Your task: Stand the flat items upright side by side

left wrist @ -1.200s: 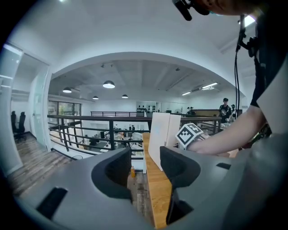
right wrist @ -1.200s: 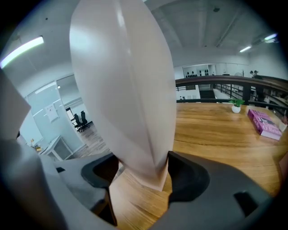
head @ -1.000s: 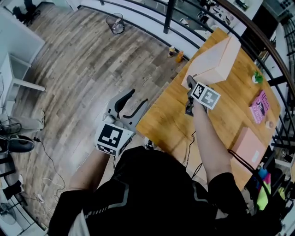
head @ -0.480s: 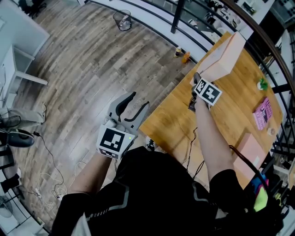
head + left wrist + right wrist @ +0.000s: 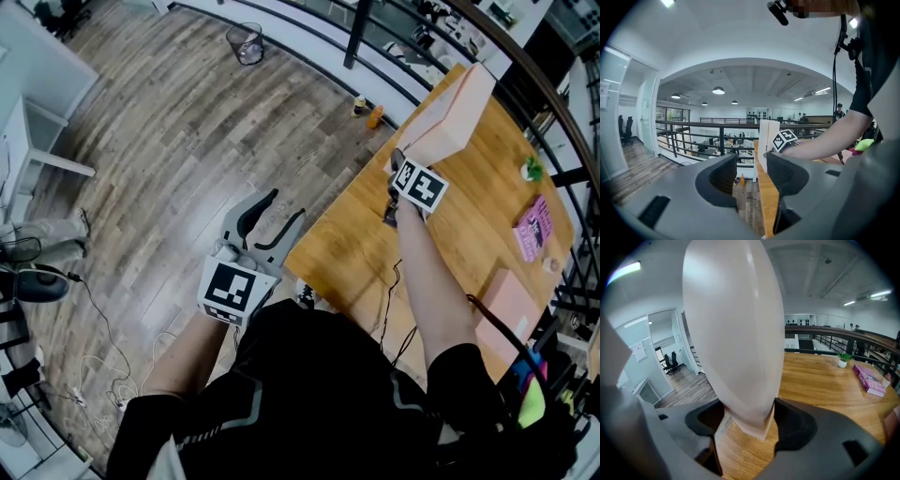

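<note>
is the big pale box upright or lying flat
Upright: the big pale box stands on edge in the left gripper view, with the right gripper shut on its lower corner.

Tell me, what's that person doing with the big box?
A person holds a gripper in each hand. The right gripper pinches the pale pink box between its fingers, holding it up on edge on the wooden table. The left gripper hangs open and empty beside the table, over the floor. A second box and a pink book lie flat.
</note>
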A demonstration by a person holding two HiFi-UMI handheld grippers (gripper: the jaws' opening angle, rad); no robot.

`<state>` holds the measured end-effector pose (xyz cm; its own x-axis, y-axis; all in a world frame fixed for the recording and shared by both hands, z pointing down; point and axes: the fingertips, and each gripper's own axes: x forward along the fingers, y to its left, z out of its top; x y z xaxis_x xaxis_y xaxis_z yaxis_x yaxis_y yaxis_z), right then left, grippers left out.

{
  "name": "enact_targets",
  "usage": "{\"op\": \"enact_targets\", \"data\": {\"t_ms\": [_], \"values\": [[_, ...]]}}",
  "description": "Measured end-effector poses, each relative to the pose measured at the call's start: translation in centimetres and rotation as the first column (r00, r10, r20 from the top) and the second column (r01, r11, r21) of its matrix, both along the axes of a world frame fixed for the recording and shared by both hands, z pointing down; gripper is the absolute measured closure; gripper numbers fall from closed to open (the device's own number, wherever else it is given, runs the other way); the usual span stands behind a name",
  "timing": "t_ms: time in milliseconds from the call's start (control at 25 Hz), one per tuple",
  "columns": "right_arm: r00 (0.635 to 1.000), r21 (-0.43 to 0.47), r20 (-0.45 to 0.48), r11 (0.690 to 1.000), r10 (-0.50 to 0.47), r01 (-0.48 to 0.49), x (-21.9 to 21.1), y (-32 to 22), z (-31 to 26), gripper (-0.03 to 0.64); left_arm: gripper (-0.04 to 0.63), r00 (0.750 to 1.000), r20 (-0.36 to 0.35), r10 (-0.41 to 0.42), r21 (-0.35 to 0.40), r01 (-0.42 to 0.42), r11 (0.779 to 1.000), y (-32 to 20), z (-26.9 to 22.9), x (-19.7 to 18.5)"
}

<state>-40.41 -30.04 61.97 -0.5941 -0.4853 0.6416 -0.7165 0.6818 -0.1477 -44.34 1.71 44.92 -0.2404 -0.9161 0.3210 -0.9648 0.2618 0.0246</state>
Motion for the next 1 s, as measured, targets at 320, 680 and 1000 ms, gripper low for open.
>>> {"op": "enact_targets", "data": {"t_ms": [320, 680, 1000], "values": [[0.998, 0.026, -0.052, 0.999, -0.047, 0.048, -0.1, 0.3, 0.1, 0.272, 0.377, 1.0, -0.003, 0.001, 0.003, -0.001, 1.0, 0.2, 0.1, -0.2], [0.993, 0.047, -0.047, 0.993, -0.104, 0.106, 0.3, 0.4, -0.8, 0.238, 0.377, 1.0, -0.011, 0.025, 0.003, -0.024, 1.0, -0.6, 0.2, 0.3], [0.991, 0.058, 0.046, 0.99, -0.13, 0.127, 2.5, 1.6, -4.6, 0.224, 0.377, 0.997, -0.019, 0.079, 0.03, -0.078, 0.997, -2.3, -0.5, 1.4]]}}
